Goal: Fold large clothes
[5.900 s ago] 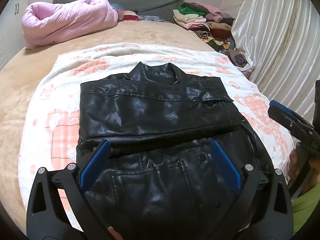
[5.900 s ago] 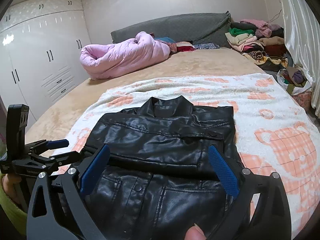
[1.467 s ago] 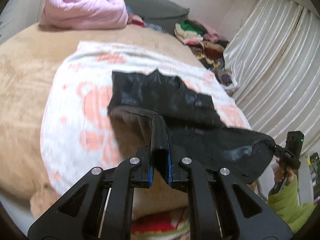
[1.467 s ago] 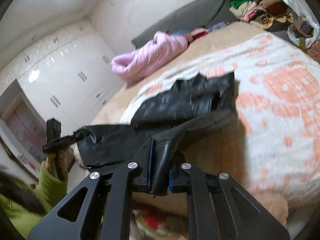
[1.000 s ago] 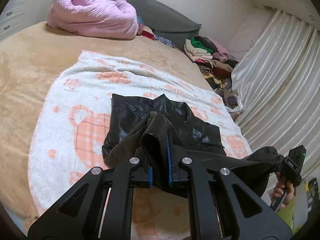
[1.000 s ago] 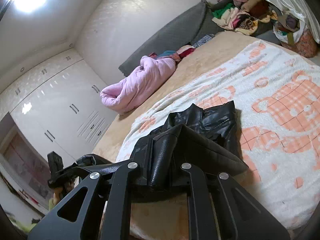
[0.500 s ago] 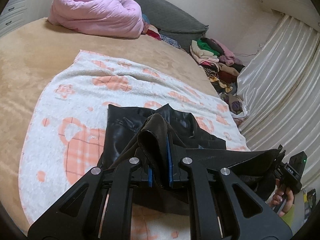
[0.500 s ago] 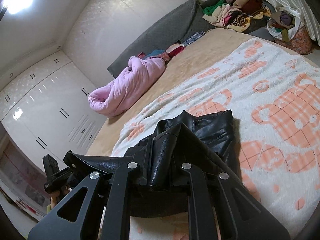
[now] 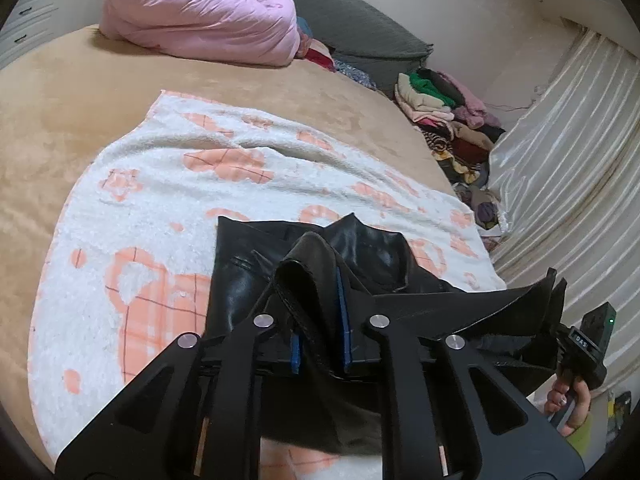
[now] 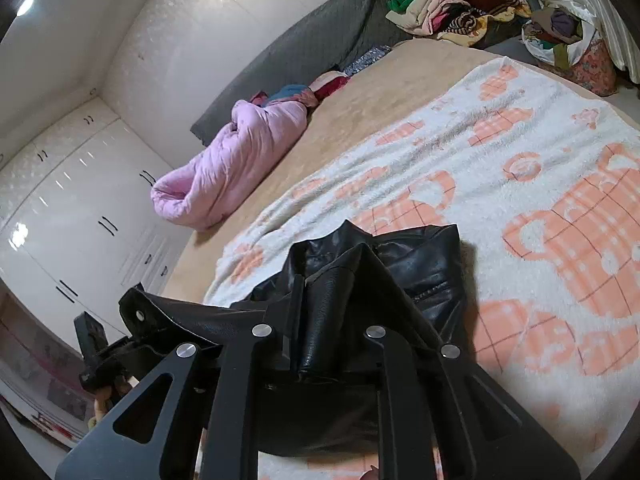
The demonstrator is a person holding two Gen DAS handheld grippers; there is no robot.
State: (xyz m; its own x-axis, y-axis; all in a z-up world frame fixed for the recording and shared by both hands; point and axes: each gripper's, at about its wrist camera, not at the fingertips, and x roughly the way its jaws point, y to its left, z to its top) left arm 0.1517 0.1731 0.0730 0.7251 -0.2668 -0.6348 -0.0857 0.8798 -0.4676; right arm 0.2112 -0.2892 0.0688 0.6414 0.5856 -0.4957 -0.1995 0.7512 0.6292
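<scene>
A black leather jacket (image 9: 256, 280) lies partly folded on a white and orange blanket (image 9: 168, 184) on the bed. My left gripper (image 9: 318, 280) is shut on the jacket's bottom hem at its left corner. My right gripper (image 10: 326, 280) is shut on the hem at the right corner of the jacket (image 10: 424, 264). Both hold the lower half lifted above the collar half, with the hem stretched between them. The right gripper also shows in the left wrist view (image 9: 556, 292), the left gripper in the right wrist view (image 10: 132, 312).
A rolled pink duvet (image 9: 200, 12) lies at the bed's far end by a grey headboard (image 9: 360, 28). A pile of clothes (image 9: 448, 120) sits far right near a curtain (image 9: 568, 152). White wardrobes (image 10: 72, 216) stand left.
Both grippers closed on the jacket's bottom hem, lifted it off the bed, and have carried it forward over the upper half toward the collar.
</scene>
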